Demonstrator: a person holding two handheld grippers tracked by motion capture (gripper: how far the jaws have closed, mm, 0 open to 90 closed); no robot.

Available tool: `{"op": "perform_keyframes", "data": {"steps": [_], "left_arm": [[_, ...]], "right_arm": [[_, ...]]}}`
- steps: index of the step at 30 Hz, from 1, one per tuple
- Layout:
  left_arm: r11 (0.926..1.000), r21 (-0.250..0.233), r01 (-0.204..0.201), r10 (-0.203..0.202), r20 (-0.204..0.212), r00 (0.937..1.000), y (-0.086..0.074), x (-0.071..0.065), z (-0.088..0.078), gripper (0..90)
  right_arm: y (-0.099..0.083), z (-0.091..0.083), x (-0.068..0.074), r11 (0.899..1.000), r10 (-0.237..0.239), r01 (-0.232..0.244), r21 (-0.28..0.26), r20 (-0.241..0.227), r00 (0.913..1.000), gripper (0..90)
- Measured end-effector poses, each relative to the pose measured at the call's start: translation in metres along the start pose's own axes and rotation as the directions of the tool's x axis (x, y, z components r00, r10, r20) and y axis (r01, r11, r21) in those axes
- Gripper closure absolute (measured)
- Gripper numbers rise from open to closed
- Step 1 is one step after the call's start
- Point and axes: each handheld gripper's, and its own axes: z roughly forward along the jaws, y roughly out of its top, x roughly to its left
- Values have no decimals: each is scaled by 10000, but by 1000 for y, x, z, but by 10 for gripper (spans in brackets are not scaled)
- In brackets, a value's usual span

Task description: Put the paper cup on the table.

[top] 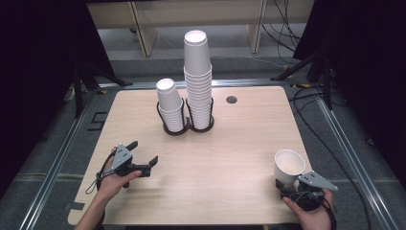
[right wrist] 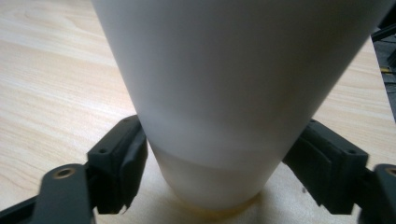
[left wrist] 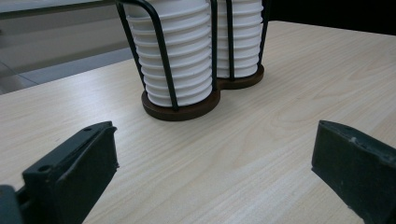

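Note:
A single white paper cup (top: 288,165) stands upright on the wooden table (top: 225,163) near its front right corner. My right gripper (top: 288,186) has its jaws on either side of the cup's lower part (right wrist: 233,93); the pads sit close to the wall without squeezing it, so it is open. My left gripper (top: 143,152) rests at the front left, held by a hand, with its jaws wide open (left wrist: 215,140) and nothing between them. It points at a black wire cup holder (left wrist: 182,109).
The double holder (top: 186,128) stands at the table's middle back with a short cup stack (top: 170,105) on the left and a tall stack (top: 197,76) on the right. A round grommet hole (top: 231,99) lies behind them. Dark stands and cables surround the table.

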Motion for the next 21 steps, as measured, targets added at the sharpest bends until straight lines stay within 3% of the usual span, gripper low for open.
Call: {"op": "perform_keyframes", "data": {"steps": [2, 12, 15, 16, 21], "left_arm": [[10000, -4, -5, 5, 10, 10000, 0, 0, 0, 0], [10000, 8, -13, 13, 32, 10000, 0, 0, 0, 0], [10000, 27, -35, 35, 34, 10000, 0, -1, 0, 0], [9998, 192, -67, 67, -22, 10000, 0, -1, -1, 0], [9998, 200, -94, 94, -5, 10000, 0, -1, -1, 0]], "right_arm": [[1, -1, -1, 9999, -62, 65, -99, 220, 9997, 147], [2, -3, -3, 10000, 36, -35, -56, 83, 10000, 153], [2, -4, -2, 9999, 168, -168, 11, -153, 9997, 153], [2, -4, -3, 10000, -50, 50, 20, -62, 10000, 153], [3, -4, -2, 10000, 2, -3, -28, -159, 9999, 153]]}}
